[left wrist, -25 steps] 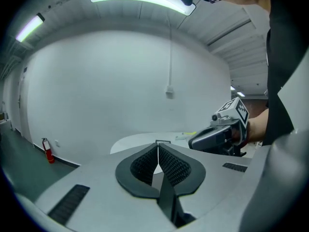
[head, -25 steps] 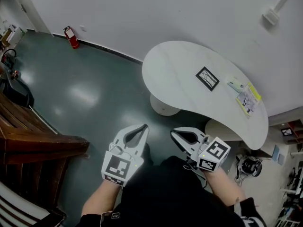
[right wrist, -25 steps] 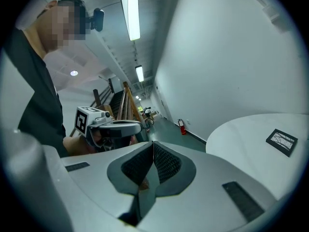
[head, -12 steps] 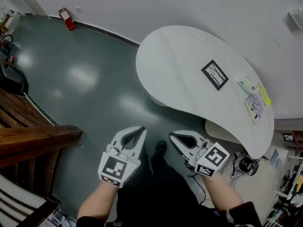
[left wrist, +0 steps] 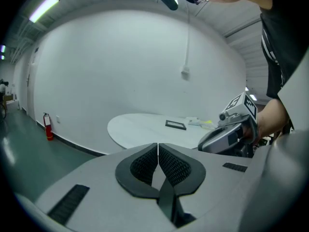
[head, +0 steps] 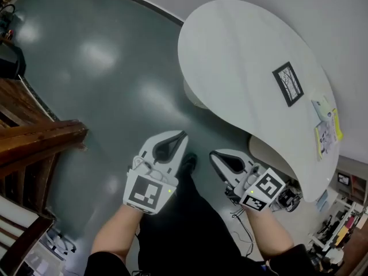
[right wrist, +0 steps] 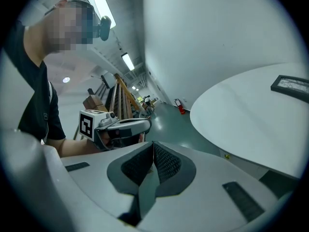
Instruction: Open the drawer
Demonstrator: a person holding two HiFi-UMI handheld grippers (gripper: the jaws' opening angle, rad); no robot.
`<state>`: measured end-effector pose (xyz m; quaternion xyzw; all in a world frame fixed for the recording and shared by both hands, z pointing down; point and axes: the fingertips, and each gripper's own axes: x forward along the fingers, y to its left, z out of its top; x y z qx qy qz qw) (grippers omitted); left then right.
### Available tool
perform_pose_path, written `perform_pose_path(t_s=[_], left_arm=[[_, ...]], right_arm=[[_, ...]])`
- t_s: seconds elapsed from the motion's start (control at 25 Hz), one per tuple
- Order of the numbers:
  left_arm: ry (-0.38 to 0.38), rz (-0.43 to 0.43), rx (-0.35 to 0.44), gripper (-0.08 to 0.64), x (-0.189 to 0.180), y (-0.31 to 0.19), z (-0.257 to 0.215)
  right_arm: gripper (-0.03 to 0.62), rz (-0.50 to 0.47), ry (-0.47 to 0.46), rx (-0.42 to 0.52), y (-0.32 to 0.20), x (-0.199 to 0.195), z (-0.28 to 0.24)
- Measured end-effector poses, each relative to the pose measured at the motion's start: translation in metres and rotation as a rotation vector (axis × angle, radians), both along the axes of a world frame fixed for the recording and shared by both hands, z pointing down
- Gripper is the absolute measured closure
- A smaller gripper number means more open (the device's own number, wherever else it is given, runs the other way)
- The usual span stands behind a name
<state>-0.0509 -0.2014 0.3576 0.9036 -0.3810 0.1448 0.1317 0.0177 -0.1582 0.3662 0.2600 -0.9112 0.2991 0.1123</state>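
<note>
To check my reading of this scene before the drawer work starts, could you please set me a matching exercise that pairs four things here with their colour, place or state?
Things:
1. left gripper
2. table
3. fire extinguisher
4. black-framed card

Descriptions:
A. red, at the foot of the wall
B. lying flat on the table
C. jaws together, nothing between them
D. white, with a curved outline

Pairs: 1-C, 2-D, 3-A, 4-B.
</note>
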Motion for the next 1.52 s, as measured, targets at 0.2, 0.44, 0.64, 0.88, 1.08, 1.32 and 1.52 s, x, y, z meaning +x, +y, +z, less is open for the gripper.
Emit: perform_pose_path(t_s=[0.2,0.44,0.64,0.88,1.08,1.32,1.52], left_arm=[[-0.049,0.007,0.055,0.543,-0.007,-0.025,0.041],[-0.048,0.023,-0.008,0.541,0.005,-0.038,0.107],[-0.011,0.087,-0.036,0.541,0.028,-0.042,0.152],[0.001,0.111,-0.013,0.541,0.048,-0.053,0.191],[-0.003,0.11,-0.018,0.488,0.065,-0.062,0.208],[0.094,0.123,0.035,0.446,0.092,-0.086,0.215],[0.101,0.161,0.08,0.433,0.1,-0.098,0.212]], right_arm=[[0.577,-0.067,0.018,-0.019,-0.01,-0.024,0.037],[0.577,-0.088,0.062,-0.053,-0.025,-0.023,0.092],[0.577,-0.067,0.084,-0.07,-0.035,-0.008,0.141],[0.577,-0.01,0.128,-0.084,-0.035,0.011,0.19],[0.577,0.063,0.108,-0.086,-0.043,0.024,0.206],[0.577,0.065,0.103,-0.085,-0.039,0.03,0.218],[0.577,0.092,0.098,-0.08,-0.033,0.034,0.223]])
